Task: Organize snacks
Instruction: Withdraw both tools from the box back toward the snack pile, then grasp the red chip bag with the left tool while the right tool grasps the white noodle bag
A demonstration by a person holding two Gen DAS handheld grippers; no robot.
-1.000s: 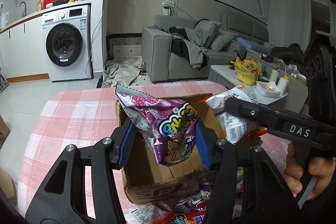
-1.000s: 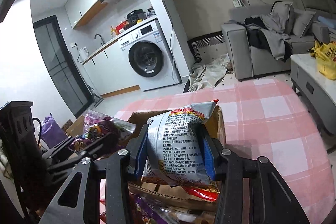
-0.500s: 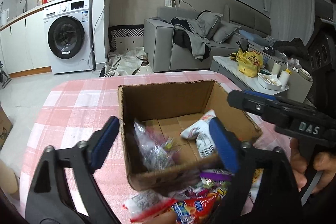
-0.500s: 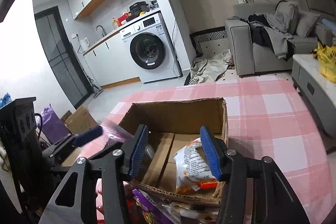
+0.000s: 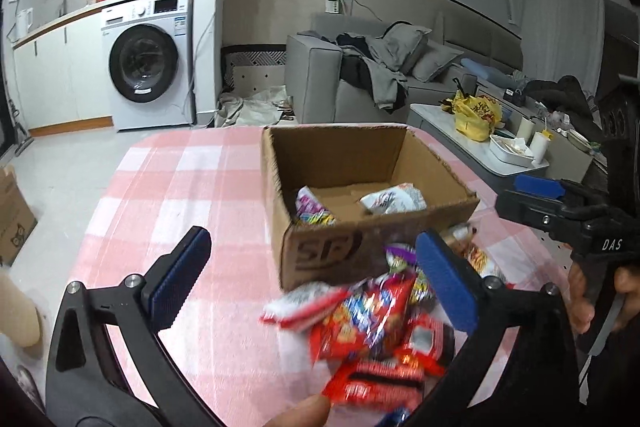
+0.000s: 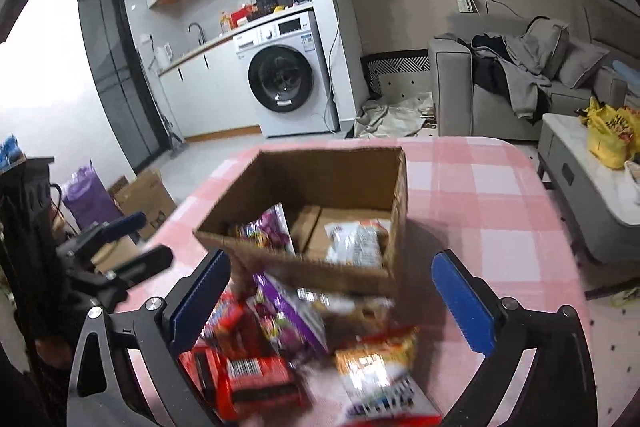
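Note:
An open cardboard box [image 5: 320,259] stands on the pink checked table [image 5: 168,203]; it also shows in the right wrist view [image 6: 280,259]. Inside lie a purple snack bag [image 5: 310,205] and a white snack bag [image 5: 394,199], also seen in the right wrist view as purple bag [image 6: 272,229] and white bag [image 6: 356,237]. A pile of snack packets [image 5: 380,323] lies in front of the box, also in the right wrist view [image 6: 280,347]. My left gripper [image 5: 312,287] is open and empty above the pile. My right gripper [image 6: 332,303] is open and empty above it too.
A washing machine [image 5: 148,63] and a grey sofa [image 5: 360,79] stand beyond the table. A low coffee table [image 5: 480,143] with a yellow bag is at the right. Cardboard boxes [image 6: 144,195] sit on the floor at the left.
Both grippers opened and dropped their bags, purple from the left and white from the right, into the box. Both then drew back and down toward the pile in front of the box.

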